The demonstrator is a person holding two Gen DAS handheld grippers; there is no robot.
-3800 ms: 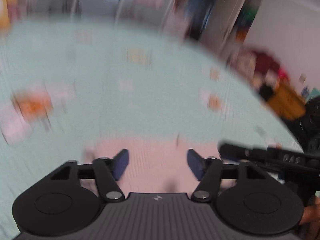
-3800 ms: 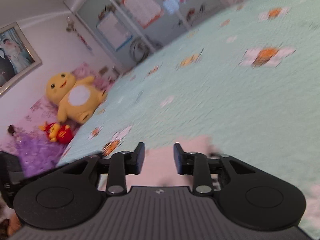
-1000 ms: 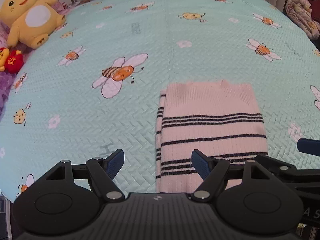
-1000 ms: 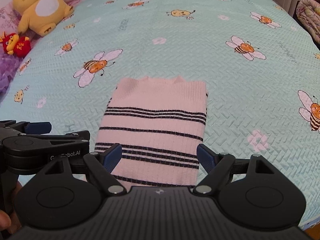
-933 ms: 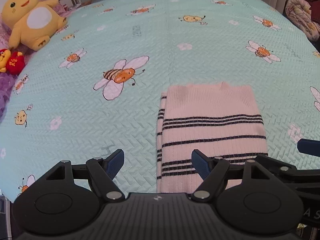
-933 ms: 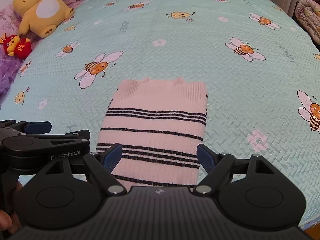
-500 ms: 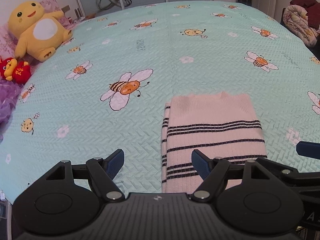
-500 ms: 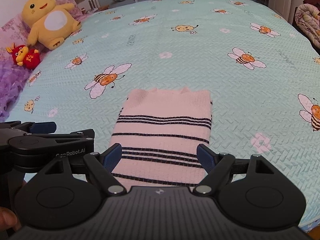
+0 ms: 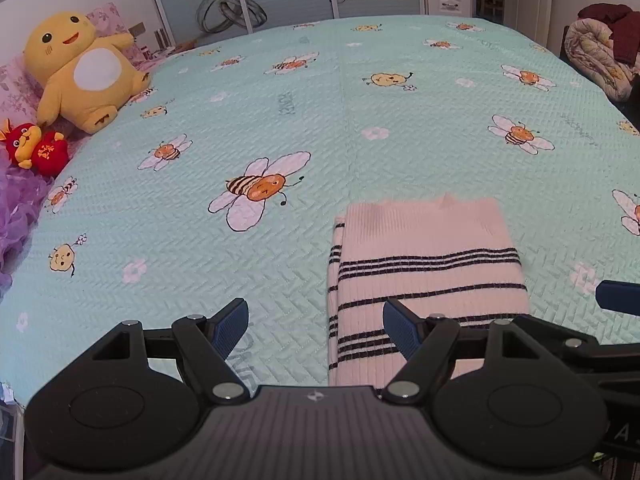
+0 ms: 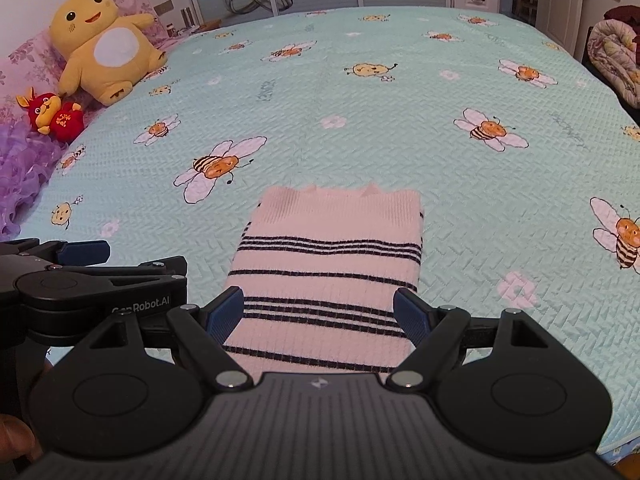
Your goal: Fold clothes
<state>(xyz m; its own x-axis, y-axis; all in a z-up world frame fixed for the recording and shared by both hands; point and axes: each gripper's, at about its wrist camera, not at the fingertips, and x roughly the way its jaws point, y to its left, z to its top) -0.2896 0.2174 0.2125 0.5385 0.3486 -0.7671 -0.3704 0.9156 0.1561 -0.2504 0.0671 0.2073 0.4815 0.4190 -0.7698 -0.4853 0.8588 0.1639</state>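
Folded pink striped sweater [image 10: 328,276] lying lower centre on bee-print bedspread [image 10: 400,92] | left gripper [image 9: 316,320], right gripper [image 10: 318,310] both gaping, empty, pulling back since a second ago | fold looking finished

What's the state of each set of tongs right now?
Left tongs: open, holding nothing.
Right tongs: open, holding nothing; folded sweater lies on the bed beyond them.

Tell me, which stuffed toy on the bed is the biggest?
The yellow plush with the white tummy. The red plush beside it is far smaller.
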